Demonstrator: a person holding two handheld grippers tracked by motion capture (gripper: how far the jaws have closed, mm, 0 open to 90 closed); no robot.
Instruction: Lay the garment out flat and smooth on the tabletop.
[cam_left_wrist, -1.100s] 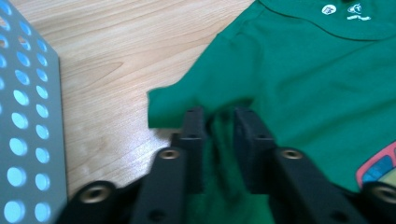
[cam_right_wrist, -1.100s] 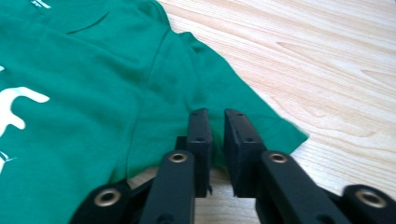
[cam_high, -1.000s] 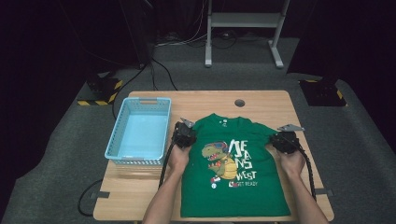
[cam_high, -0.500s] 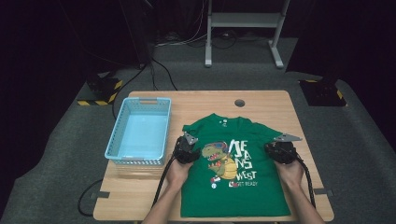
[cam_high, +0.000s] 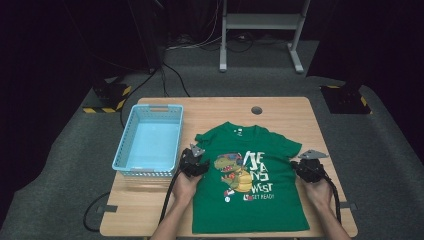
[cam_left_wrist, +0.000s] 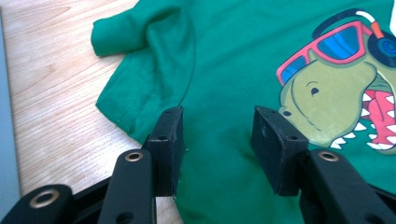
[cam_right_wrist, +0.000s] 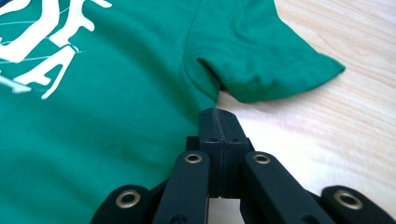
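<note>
step: we set up the t-shirt fold | left gripper jaws stood apart over the cloth, holding nothing | right gripper jaws were closed at the side seam, grip on cloth unclear | next: we judged the left needed to pinch its seam

You are working in a dark recording lab: black curtains, grey carpet, loose cables, a metal stand, and hazard-taped floor boxes surround your wooden worktop.
</note>
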